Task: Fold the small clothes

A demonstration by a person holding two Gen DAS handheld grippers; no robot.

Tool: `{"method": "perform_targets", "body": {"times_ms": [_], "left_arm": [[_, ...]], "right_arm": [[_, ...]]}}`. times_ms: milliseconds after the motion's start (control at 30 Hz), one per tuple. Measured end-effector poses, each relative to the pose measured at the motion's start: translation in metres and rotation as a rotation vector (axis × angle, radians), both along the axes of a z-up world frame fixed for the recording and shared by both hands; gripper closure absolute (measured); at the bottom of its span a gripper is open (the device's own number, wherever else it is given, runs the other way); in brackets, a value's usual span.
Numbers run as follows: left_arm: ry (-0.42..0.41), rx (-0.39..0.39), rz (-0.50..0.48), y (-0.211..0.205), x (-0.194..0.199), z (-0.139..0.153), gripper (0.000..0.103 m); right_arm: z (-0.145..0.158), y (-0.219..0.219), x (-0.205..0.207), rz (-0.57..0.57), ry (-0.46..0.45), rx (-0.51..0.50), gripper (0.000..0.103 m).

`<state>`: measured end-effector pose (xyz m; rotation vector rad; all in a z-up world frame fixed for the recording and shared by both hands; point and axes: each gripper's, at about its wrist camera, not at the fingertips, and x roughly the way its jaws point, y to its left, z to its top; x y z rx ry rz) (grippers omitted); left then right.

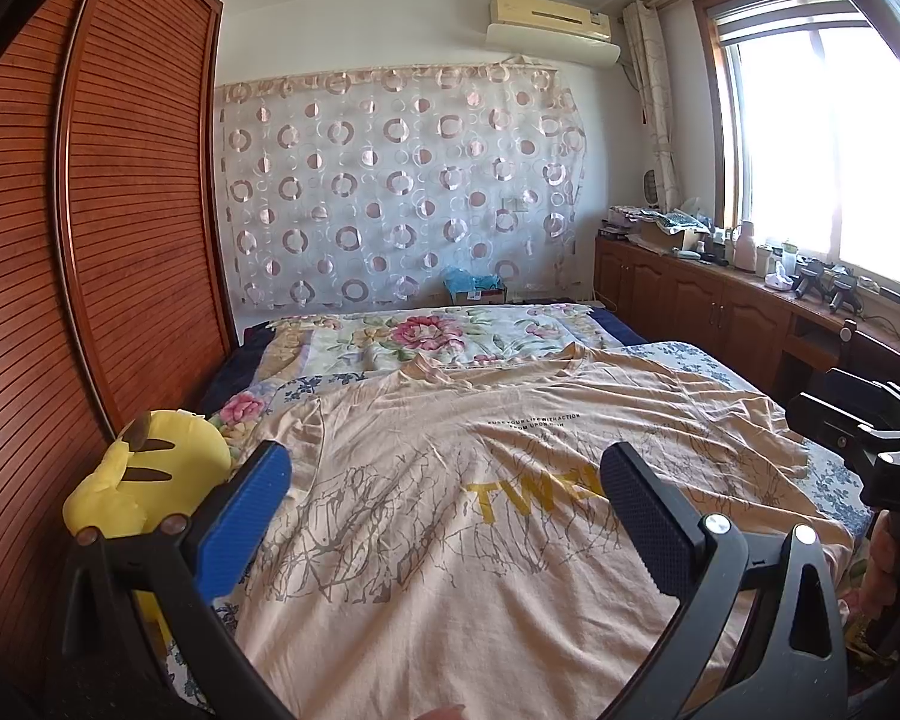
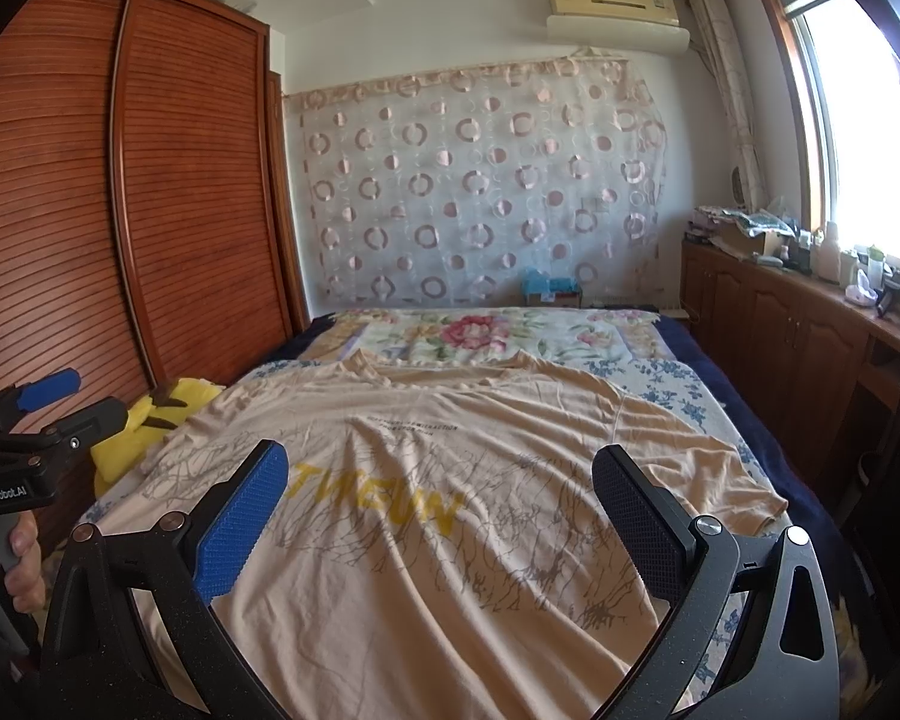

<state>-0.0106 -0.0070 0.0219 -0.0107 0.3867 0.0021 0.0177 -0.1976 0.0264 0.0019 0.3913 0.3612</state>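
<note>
A peach T-shirt (image 1: 450,510) with yellow letters and grey branch print lies spread flat on the bed, front up, collar at the far end; it also shows in the right wrist view (image 2: 450,480). My left gripper (image 1: 444,480) is open and empty, held just above the shirt's lower half. My right gripper (image 2: 438,480) is open and empty, also above the lower half. The right gripper's body shows at the right edge of the left wrist view (image 1: 870,438). The left gripper's body shows at the left edge of the right wrist view (image 2: 36,420).
A yellow plush toy (image 1: 144,480) lies at the bed's left edge beside the wooden wardrobe (image 1: 90,240). A floral quilt (image 1: 450,336) covers the bed's far end. A low wooden cabinet (image 1: 720,300) with clutter runs along the right under the window.
</note>
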Motion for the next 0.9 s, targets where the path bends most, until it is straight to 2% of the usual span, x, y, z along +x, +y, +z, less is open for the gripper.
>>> {"method": "perform_targets", "body": {"times_ms": [900], "left_arm": [[0.002, 0.004, -0.002, -0.0008, 0.0000, 0.0016, 0.000]], "right_arm": [[-0.0012, 0.0008, -0.0001, 0.003, 0.003, 0.003, 0.000]]}}
